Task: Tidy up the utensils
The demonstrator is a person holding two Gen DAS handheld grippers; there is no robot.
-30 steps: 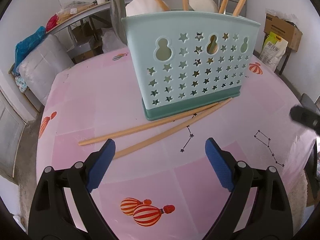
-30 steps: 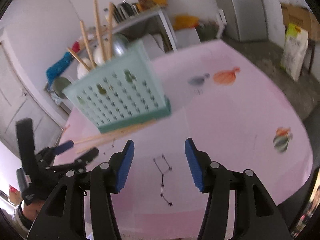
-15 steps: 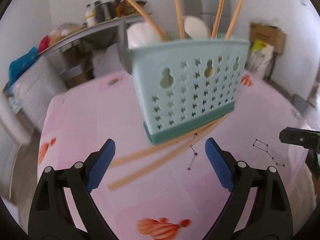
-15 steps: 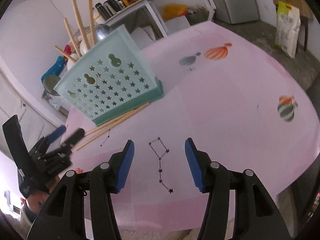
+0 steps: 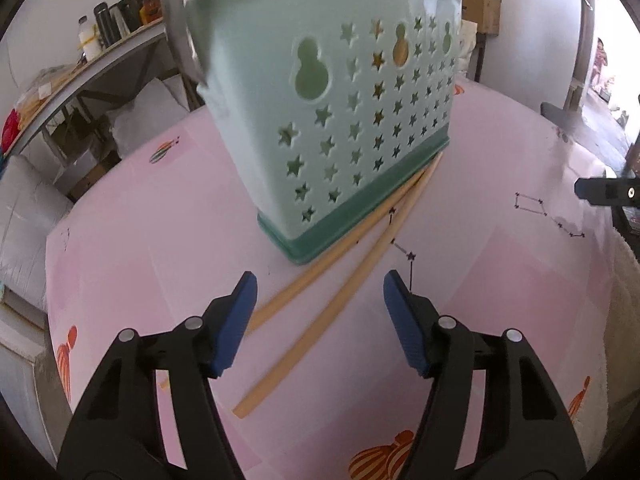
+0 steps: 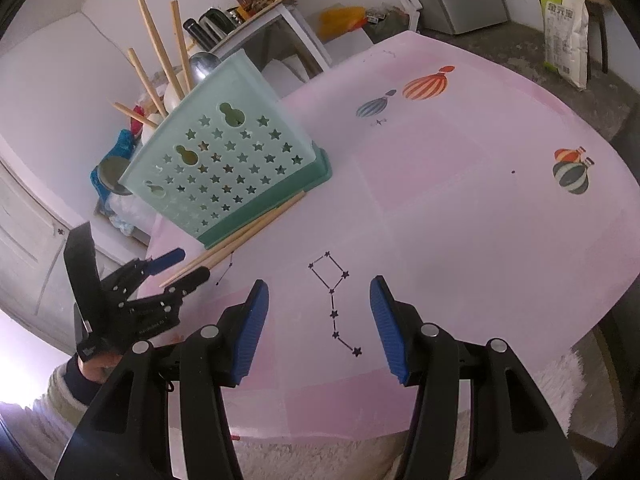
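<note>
L gripper [image 5: 319,300] hangs over the pink worktop [image 5: 160,220], jaws closing but w/ a gap still between the blue pads; nothing is pinched. Two loose chopsticks [image 5: 344,276] lie flat on the worktop, running from about 7 o'clock up toward 1 o'clock in the left wrist view, passing through the space just ahead of and between the jaws. Whether the pads touch them can't be told; the left-hand stick runs close by the left pad. The far ends of both sticks sit against the dark green base of the utensil basket [image 5: 340,120], on its near side.

Basket is mint green w/ star and gourd cut-outs, standing upright at 12 o'clock from the L gripper. Several more chopsticks [image 6: 160,44] stand in it, leaning at diff angles, along w/ a metal spoon bowl [image 6: 202,65] and something white; what the white item is can't be told.

R gripper [image 6: 316,300] is at the worktop's near edge, jaws apart and empty, above a printed constellation line [image 6: 332,300]. From it, the basket is at approx 11 o'clock, the L gripper at 9 o'clock w/ the loose sticks' near ends at its tips. A hand [image 6: 98,362] in a dark cuff holds that L gripper.

Hot-air balloon prints [image 6: 424,86] dot the worktop at 1 o'clock.
</note>
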